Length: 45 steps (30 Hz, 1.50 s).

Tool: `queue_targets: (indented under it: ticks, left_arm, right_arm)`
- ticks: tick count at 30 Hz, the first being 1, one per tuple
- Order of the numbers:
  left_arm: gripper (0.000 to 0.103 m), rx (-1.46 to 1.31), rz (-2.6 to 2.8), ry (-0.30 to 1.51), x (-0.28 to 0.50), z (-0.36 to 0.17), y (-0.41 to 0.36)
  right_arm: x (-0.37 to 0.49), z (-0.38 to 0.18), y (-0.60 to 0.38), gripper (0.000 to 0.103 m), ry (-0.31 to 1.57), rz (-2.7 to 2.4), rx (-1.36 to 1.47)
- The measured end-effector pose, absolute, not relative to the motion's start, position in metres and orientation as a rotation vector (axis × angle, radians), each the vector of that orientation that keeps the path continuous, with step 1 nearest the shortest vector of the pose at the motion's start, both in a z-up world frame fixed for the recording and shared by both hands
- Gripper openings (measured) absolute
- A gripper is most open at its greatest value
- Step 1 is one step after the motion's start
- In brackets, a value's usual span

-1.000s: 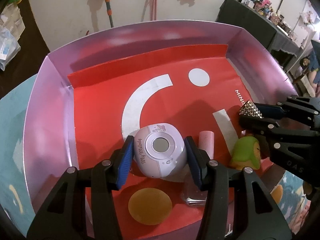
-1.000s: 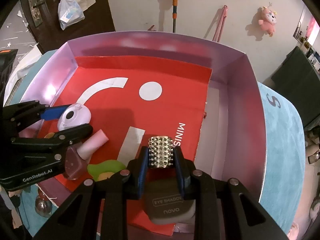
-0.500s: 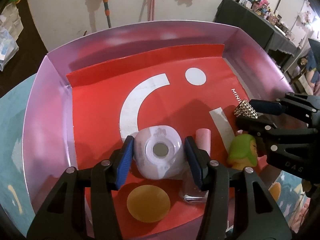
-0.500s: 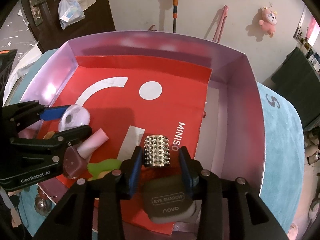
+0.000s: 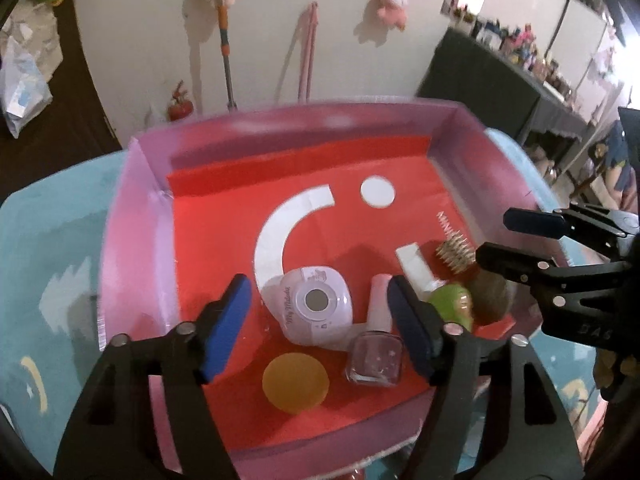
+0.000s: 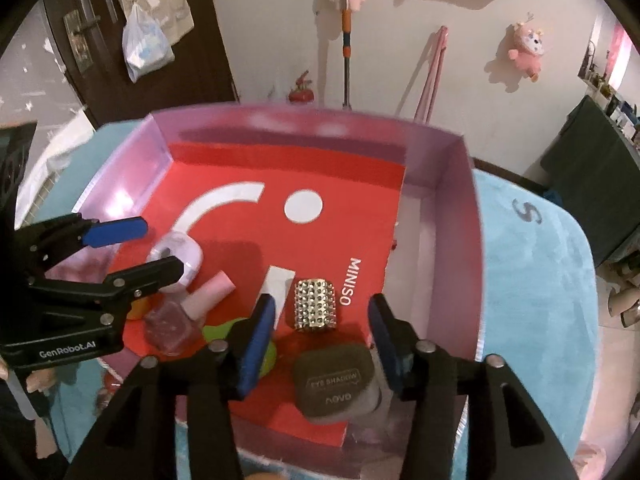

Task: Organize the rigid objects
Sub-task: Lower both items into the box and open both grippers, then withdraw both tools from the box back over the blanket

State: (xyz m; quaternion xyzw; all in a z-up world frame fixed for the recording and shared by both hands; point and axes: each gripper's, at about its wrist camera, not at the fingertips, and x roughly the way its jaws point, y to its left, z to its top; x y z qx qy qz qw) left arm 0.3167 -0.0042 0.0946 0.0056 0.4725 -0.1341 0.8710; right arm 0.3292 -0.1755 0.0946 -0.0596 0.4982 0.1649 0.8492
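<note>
A pink box (image 5: 132,240) (image 6: 460,240) with a red liner holds the items. The white round-cornered case (image 5: 316,306) (image 6: 176,252) lies on the liner, free, below my left gripper (image 5: 318,324) (image 6: 148,248), whose jaws are opening with nothing pressed between them. The studded silver cuff (image 6: 315,304) (image 5: 454,252) stands on the liner ahead of my right gripper (image 6: 320,344) (image 5: 508,240), whose jaws are also opening and clear of it. A pink-capped nail polish bottle (image 5: 376,348) (image 6: 180,316) lies beside the case.
A green toy (image 5: 452,304) (image 6: 240,332), a dark eye shadow compact (image 6: 334,384) (image 5: 490,292) and an orange disc (image 5: 295,382) lie near the box's front edge. The box sits on a light blue mat (image 6: 532,300). A broom (image 6: 346,40) leans on the wall behind.
Both grippers have let go and risen: the left released the white case, the right released the studded cuff. Both items now rest on the liner and the jaws stand wider.
</note>
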Motion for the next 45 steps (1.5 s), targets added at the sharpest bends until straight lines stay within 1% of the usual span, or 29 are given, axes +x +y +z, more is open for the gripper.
queue_targets:
  ticks: [3, 10, 12, 15, 17, 19, 21, 22, 23, 25, 30, 37, 45]
  left_arm:
    - [0.072, 0.000, -0.280, 0.943, 0.304, 0.110, -0.002]
    - [0.078, -0.004, -0.256, 0.825, 0.261, 0.145, 0.005]
    - [0.078, -0.008, -0.252, 0.786, 0.244, 0.156, 0.009]
    - [0.080, -0.021, -0.235, 0.725, 0.219, 0.167, 0.016]
    - [0.086, -0.013, -0.228, 0.688, 0.199, 0.174, 0.017]
    - [0.086, -0.004, -0.222, 0.647, 0.182, 0.178, 0.019]
    - [0.089, 0.007, -0.217, 0.602, 0.158, 0.183, 0.021]
    - [0.092, 0.009, -0.218, 0.580, 0.149, 0.184, 0.020]
    - [0.096, 0.010, -0.221, 0.557, 0.139, 0.185, 0.020]
    - [0.098, 0.021, -0.212, 0.516, 0.119, 0.186, 0.019]
    - [0.098, 0.011, -0.193, 0.440, 0.076, 0.177, 0.017]
    - [0.098, 0.002, -0.123, 0.383, 0.038, 0.150, 0.017]
    - [0.098, -0.032, -0.131, 0.432, 0.026, 0.107, 0.012]
  right_arm:
    - [0.321, 0.112, -0.181, 0.058, 1.011, 0.348, -0.115]
    - [0.284, 0.156, -0.195, 0.074, 0.896, 0.343, -0.090]
    - [0.271, 0.165, -0.197, 0.075, 0.866, 0.344, -0.086]
    - [0.246, 0.181, -0.202, 0.085, 0.813, 0.357, -0.061]
    - [0.225, 0.190, -0.206, 0.093, 0.772, 0.369, -0.040]
    - [0.206, 0.198, -0.208, 0.099, 0.736, 0.370, -0.026]
    - [0.189, 0.203, -0.208, 0.102, 0.707, 0.379, -0.023]
    - [0.176, 0.206, -0.209, 0.103, 0.684, 0.382, -0.020]
    - [0.168, 0.207, -0.210, 0.103, 0.671, 0.379, -0.017]
    - [0.146, 0.208, -0.211, 0.103, 0.635, 0.373, -0.007]
    - [0.099, 0.198, -0.214, 0.103, 0.570, 0.353, 0.016]
    - [0.052, 0.165, -0.208, 0.103, 0.514, 0.295, -0.002]
    - [0.033, 0.117, -0.207, 0.103, 0.511, 0.232, -0.004]
